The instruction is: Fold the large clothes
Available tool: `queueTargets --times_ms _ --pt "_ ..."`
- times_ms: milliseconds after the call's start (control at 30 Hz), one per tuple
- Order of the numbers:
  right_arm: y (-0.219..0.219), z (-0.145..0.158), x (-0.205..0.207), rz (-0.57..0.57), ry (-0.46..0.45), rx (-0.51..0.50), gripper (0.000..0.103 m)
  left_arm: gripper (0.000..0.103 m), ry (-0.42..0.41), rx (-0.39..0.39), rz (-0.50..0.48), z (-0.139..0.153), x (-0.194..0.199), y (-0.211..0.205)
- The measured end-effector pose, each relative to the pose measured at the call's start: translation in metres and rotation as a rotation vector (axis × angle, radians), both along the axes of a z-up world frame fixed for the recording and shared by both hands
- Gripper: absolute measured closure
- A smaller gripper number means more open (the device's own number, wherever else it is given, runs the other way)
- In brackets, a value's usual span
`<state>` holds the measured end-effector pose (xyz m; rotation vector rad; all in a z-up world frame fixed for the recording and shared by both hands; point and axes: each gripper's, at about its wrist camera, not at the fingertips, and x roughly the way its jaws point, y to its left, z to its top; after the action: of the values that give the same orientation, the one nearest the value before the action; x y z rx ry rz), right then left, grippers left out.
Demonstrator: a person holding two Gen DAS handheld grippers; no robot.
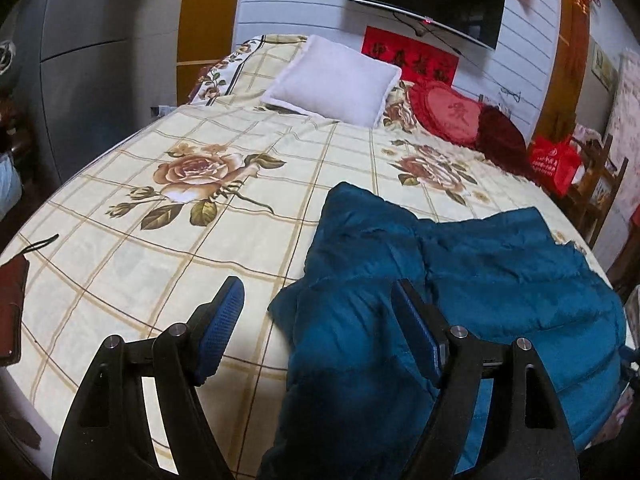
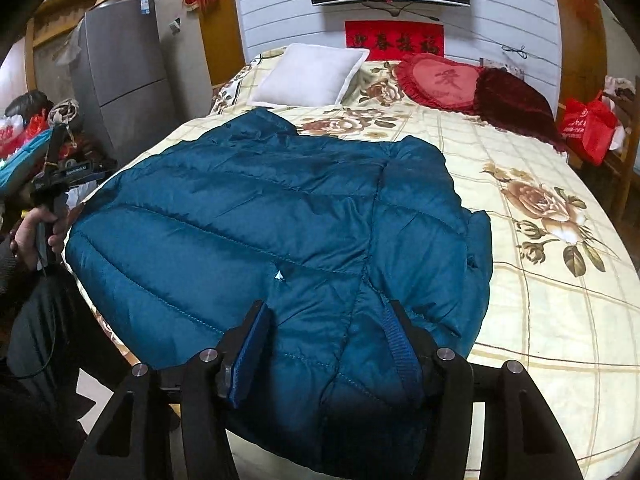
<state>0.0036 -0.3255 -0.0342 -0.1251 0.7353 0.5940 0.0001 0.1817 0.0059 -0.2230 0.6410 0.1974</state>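
Note:
A teal-blue quilted puffer jacket [image 2: 288, 220] lies spread on the floral bed sheet [image 2: 540, 320], near the bed's front edge. In the left wrist view the jacket [image 1: 460, 288] fills the lower right. My left gripper [image 1: 318, 292] is open above the jacket's left edge, with one blue pad [image 1: 224, 324] over the sheet and the other over the fabric. My right gripper [image 2: 326, 312] is open just above the jacket's near hem, holding nothing. The left gripper, held in a hand, also shows at the left edge of the right wrist view [image 2: 52, 184].
A white pillow [image 1: 332, 80], a red heart cushion [image 1: 444, 110] and a dark red cushion [image 1: 502, 136] lie at the head of the bed. A dark brown object [image 1: 12, 312] sits on the left bed edge. A fridge [image 2: 120, 76] stands left, a red bag [image 2: 588, 124] right.

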Motion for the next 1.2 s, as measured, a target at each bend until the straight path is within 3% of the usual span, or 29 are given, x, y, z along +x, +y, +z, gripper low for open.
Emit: queueTargets --times_ms 367,833,933,1067,1200 --pt "0.005 -0.006 0.003 0.007 0.031 -0.019 0.04 0.026 0.035 -0.005 -0.003 -0.006 0.004 -0.002" --pt "0.011 -0.012 0.003 -0.006 0.059 -0.031 0.035 0.026 -0.083 0.005 -0.017 0.018 -0.027 -0.006" --pt "0.009 0.001 -0.011 -0.04 0.012 -0.051 0.035 0.026 -0.074 -0.044 -0.046 0.026 -0.04 -0.014" --pt "0.005 0.029 -0.047 -0.126 0.011 -0.079 0.034 0.025 -0.035 -0.025 -0.098 0.031 -0.061 -0.042" --pt "0.011 0.05 -0.082 -0.214 0.021 -0.113 0.027 0.024 0.058 -0.053 -0.112 0.021 -0.07 -0.06"
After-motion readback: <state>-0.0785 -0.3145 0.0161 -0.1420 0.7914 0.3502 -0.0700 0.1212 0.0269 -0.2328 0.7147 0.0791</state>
